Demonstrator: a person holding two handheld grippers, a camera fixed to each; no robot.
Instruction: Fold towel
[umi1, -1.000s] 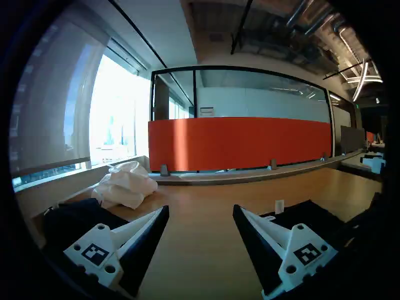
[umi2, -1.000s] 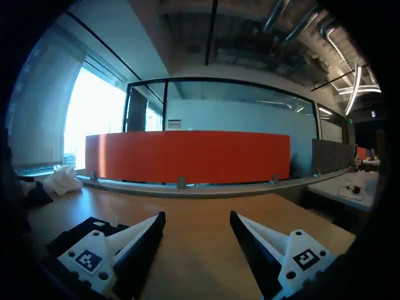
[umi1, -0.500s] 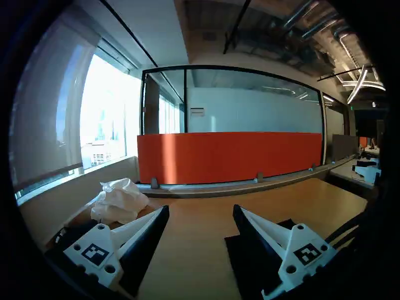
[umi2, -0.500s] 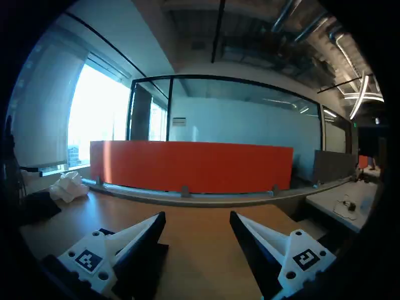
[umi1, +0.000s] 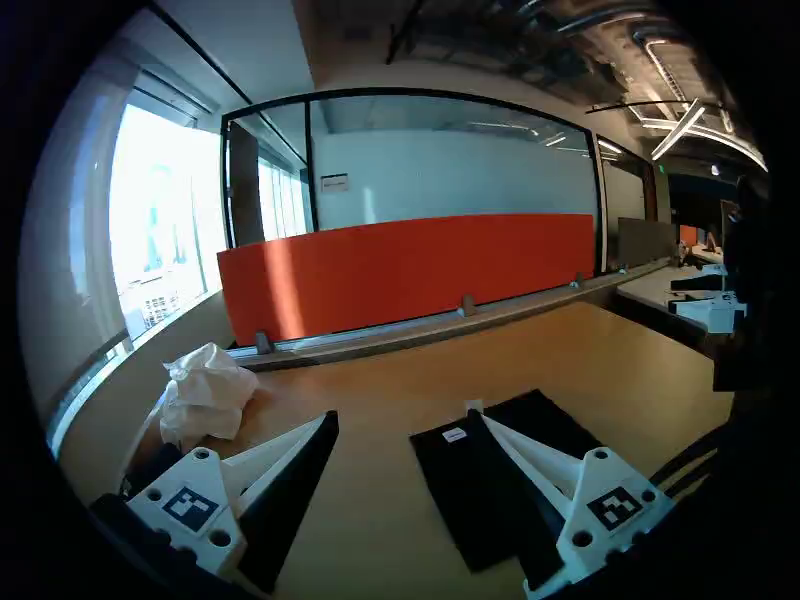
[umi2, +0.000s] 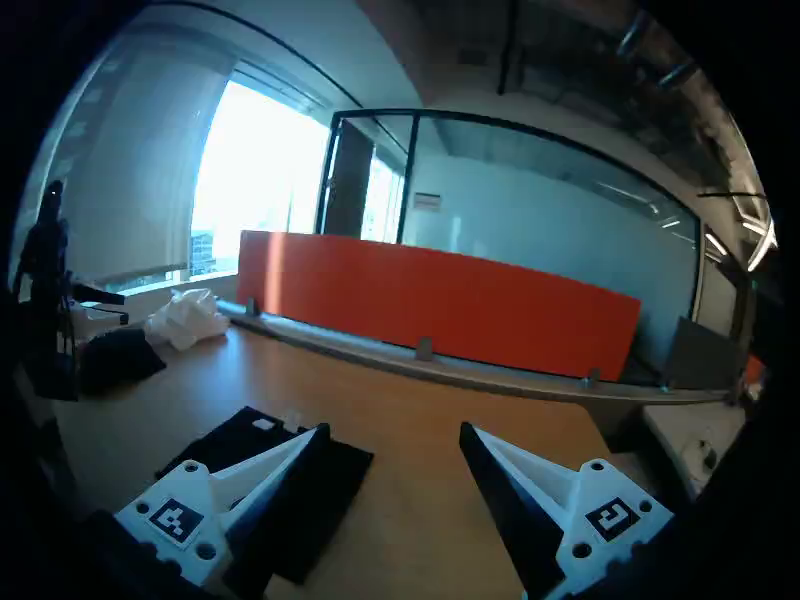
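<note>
Towel, left gripper view: The black towel (umi1: 455, 490) lies flat on the wooden bench (umi1: 390, 385) at lower centre-right of the frame. It is just ahead of the left hand-held gripper (umi1: 400, 465), and its right part is hidden behind that gripper's right-side finger (umi1: 560, 490).

Towel, right gripper view: The towel (umi2: 225, 440) sits at lower left of the frame. It is partly covered by the left-side finger (umi2: 240, 475) of the right hand-held gripper (umi2: 393, 480).

Lie of the towel: It is a flat dark rectangle set at a slant to both hand-held grippers. In the left gripper view its visible edge runs from bottom centre up and away, with a far corner toward the right. A small white tag (umi1: 455, 434) shows near the far left corner. The fingers cover too much of it to tell the long axis for certain.

Left hand-held gripper: Its fingers are spread wide, with bare wood and the towel's edge between them, and nothing is pinched. Whether the right-side finger touches the cloth cannot be told.

Right hand-held gripper: Its fingers are spread just as wide and grip nothing. Contact between the left-side finger and the towel cannot be told.

Surroundings: A crumpled white cloth (umi1: 205, 395) rests at middle left, well apart from the towel and near the bright window (umi1: 150, 250). An orange partition (umi1: 410, 270) runs along the bench's far edge. In the right gripper view a dark bundle (umi2: 115, 358) lies just beside the white cloth.
</note>
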